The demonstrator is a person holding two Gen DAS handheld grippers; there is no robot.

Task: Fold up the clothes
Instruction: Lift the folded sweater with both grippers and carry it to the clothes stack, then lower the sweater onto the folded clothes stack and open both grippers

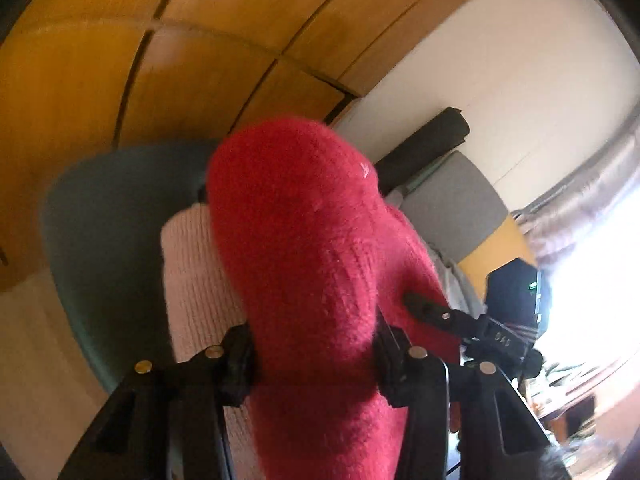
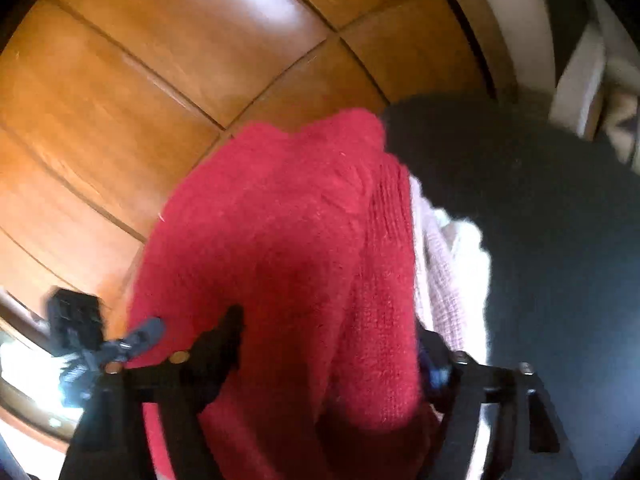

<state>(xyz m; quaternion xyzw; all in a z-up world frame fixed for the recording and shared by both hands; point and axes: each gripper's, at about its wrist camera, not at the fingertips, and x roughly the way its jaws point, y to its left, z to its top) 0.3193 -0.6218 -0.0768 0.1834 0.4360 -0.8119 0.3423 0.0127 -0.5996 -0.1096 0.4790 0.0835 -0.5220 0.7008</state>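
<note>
A fuzzy red knit sweater (image 1: 296, 240) fills the middle of both wrist views (image 2: 280, 240). My left gripper (image 1: 316, 356) is shut on a thick fold of it, one finger on each side. My right gripper (image 2: 328, 356) is shut on another part of the same sweater. In the left wrist view the right gripper (image 1: 436, 314) shows at the sweater's right edge. In the right wrist view the left gripper (image 2: 140, 336) shows at its left edge. The sweater hangs lifted between the two. The cloth hides its lower part.
A pale pink knit garment (image 1: 192, 280) lies under the sweater on a teal chair seat (image 1: 100, 216); it also shows in the right wrist view (image 2: 444, 272). Wooden cabinet doors (image 2: 160, 80) stand behind. A dark cloth (image 2: 540, 200) lies at right. A grey cushion (image 1: 456, 208) sits beyond.
</note>
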